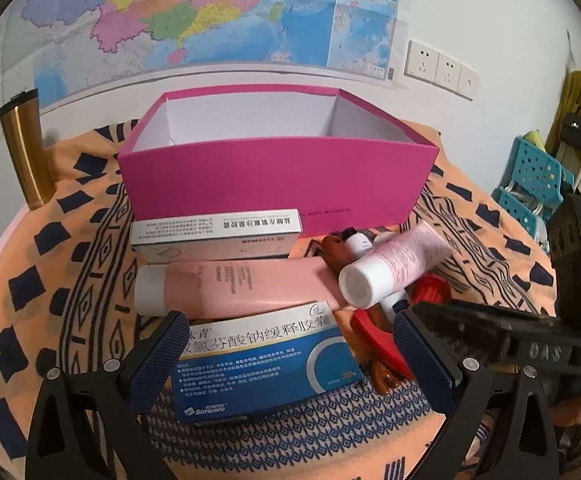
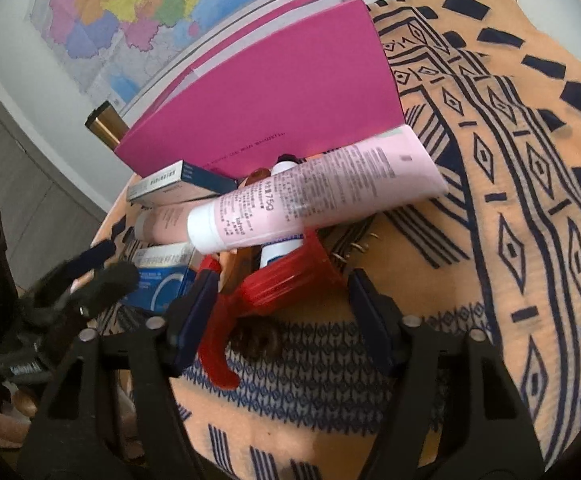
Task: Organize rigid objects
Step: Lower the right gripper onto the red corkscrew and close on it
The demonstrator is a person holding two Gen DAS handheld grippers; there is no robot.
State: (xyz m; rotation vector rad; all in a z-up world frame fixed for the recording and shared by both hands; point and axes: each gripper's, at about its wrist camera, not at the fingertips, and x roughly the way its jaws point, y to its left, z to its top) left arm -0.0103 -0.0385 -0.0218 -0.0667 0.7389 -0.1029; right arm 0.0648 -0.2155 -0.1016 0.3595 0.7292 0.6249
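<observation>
Left wrist view: we see the left gripper spread, unclenched, astride a blue carton, the pink box at 12 o'clock; right wrist view: the right gripper brackets a red clip, contact unclear, the pink tube at 12 o'clock.

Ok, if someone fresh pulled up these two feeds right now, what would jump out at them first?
Probably the big magenta box, open and empty as far as its inside shows, at the back of the patterned orange cloth. Next, the jumble in front of it: a pale pink tube lying across other items, and a blue and white medicine box between the left gripper fingers. The right gripper straddles a red translucent clip.
</observation>
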